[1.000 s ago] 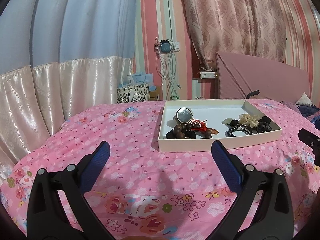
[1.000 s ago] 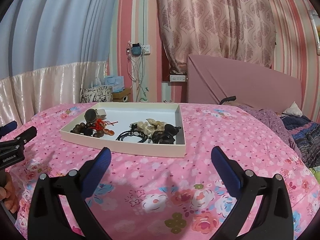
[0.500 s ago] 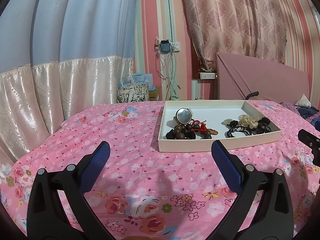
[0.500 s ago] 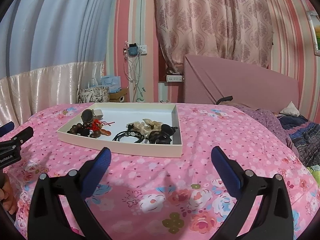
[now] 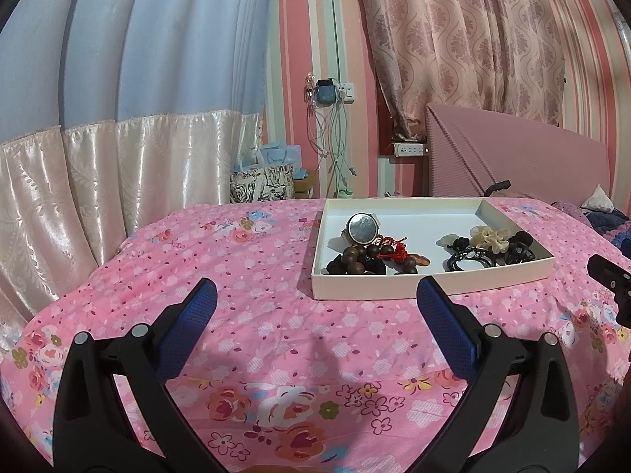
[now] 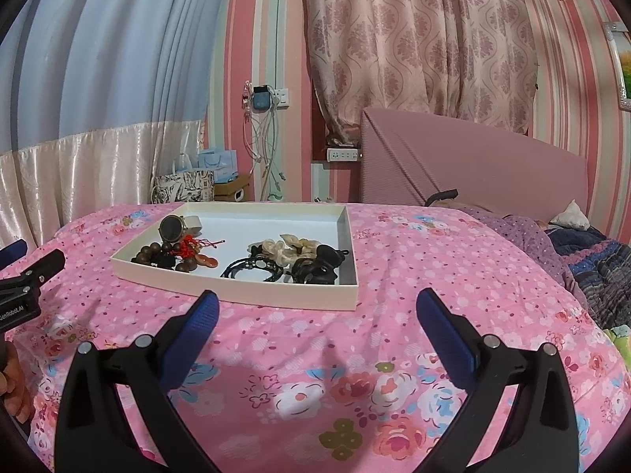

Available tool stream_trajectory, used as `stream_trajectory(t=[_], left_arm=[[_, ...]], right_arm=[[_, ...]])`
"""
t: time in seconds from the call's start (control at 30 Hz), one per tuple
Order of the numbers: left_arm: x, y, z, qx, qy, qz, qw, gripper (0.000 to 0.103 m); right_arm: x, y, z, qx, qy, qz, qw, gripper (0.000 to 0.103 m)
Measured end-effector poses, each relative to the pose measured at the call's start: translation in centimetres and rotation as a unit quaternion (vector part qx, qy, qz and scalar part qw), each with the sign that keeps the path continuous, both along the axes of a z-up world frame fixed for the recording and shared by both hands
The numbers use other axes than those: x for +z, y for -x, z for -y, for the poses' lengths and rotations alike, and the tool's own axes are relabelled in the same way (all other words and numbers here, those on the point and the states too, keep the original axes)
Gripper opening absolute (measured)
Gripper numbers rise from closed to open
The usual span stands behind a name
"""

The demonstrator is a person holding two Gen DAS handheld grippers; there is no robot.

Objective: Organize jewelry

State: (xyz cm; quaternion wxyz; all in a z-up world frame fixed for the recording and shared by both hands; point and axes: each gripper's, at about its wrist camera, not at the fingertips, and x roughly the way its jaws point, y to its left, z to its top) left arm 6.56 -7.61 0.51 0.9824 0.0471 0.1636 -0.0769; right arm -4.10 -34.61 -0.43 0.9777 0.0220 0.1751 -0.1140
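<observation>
A shallow cream tray (image 5: pixel 394 288) (image 6: pixel 244 289) lies on the pink floral bedspread. It holds a round watch (image 5: pixel 362 228) (image 6: pixel 172 228), a dark wooden bead bracelet (image 5: pixel 353 262) (image 6: pixel 155 257) with a red tassel (image 6: pixel 193 248), a cream scrunchie (image 5: pixel 491 236) (image 6: pixel 290 248), black cord bands (image 5: pixel 469 258) (image 6: pixel 252 268) and black hair clips (image 6: pixel 317 268). My left gripper (image 5: pixel 315 303) hovers open in front of the tray's near left corner. In front of the near right side the right gripper (image 6: pixel 315 303) is open too. Both are empty.
The bedspread (image 5: pixel 221 268) slopes off to the left toward a satin curtain (image 5: pixel 98 181). A pink headboard (image 6: pixel 493 165), a pillow and a dark blanket (image 6: pixel 591 264) lie to the right. Bags and boxes (image 5: pixel 264 185) stand behind the bed, under hanging cables (image 5: pixel 331 149).
The right wrist view has shifted so the tray sits slightly further left and lower. The left view is almost unchanged. Both grippers stay open.
</observation>
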Motion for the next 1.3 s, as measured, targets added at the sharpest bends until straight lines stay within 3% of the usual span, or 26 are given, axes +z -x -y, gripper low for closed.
stream_trajectory(t=[1.3], left_arm=[[-0.1, -0.4, -0.8, 0.002, 0.010, -0.009, 0.9999, 0.100]], right_arm=[[0.0, 0.1, 0.0, -0.012, 0.006, 0.002, 1.000, 0.100]])
